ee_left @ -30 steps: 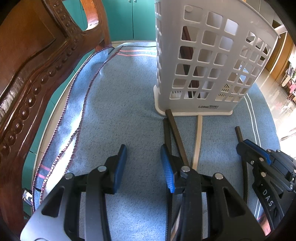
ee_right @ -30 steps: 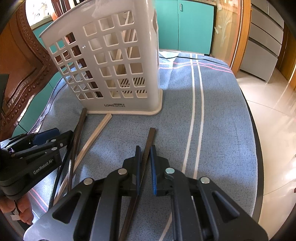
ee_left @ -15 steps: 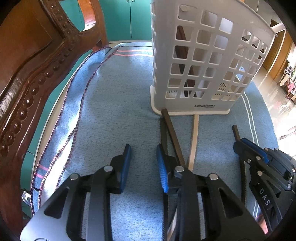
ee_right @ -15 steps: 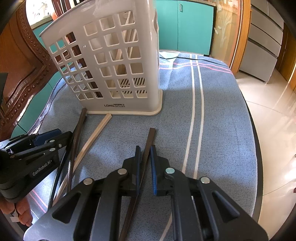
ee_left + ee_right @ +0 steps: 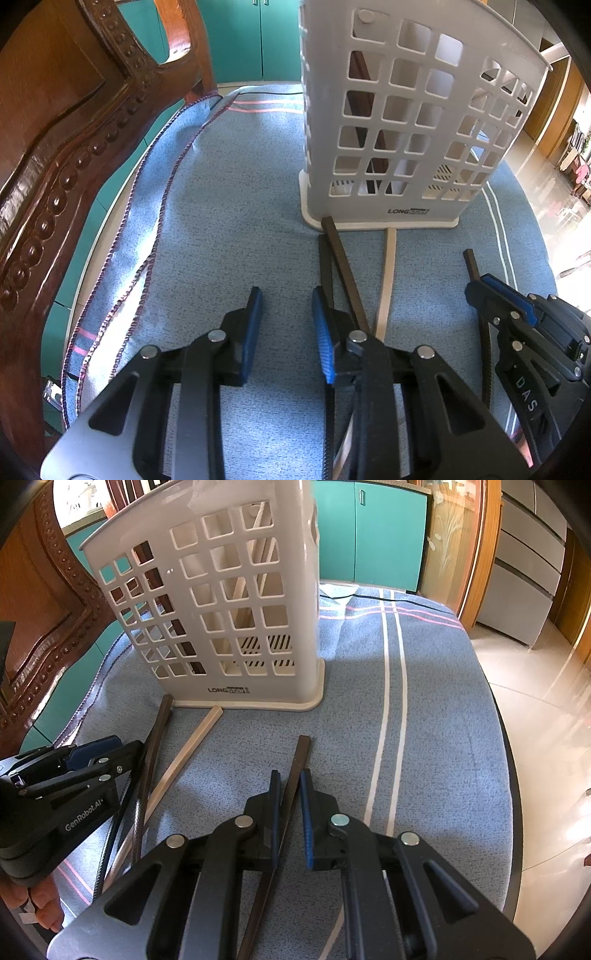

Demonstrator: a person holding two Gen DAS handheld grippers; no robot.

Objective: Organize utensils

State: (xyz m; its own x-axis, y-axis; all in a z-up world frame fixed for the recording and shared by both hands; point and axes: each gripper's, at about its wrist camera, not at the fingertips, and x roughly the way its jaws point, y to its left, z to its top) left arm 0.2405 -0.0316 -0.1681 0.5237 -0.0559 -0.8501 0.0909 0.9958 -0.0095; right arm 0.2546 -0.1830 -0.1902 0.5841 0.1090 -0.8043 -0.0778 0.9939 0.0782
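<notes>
My right gripper (image 5: pixel 288 816) has its jaws drawn narrow around one dark chopstick (image 5: pixel 295 771) at the lower middle of the right wrist view; the stick runs up between the pads, its blunt end pointing toward the white slotted utensil basket (image 5: pixel 229 602) that stands in the upper left of that frame on the blue cloth (image 5: pixel 424 720). I judge the step in hand to be lifting this stick and standing it in the basket — to do it well I would keep the pinch firm, raise the stick clear of the cloth before tilting it, and bring it over the basket's open top instead of poking at the lattice wall. My left gripper (image 5: pixel 286 325) sits at the lower middle of the left wrist view with nothing between its pads, only bare cloth; the two dark chopsticks (image 5: pixel 340 266) and the pale wooden chopstick (image 5: pixel 388 280) lie just to the right of its right-hand pad, their far ends at the basket's foot. To pick one, I would shift to the right in the frame so a single stick sits between the pads before closing further. Against the earlier frame, the left jaws have just been closing and stand noticeably narrower — the right ones look the same, pinched on the same stick.
</notes>
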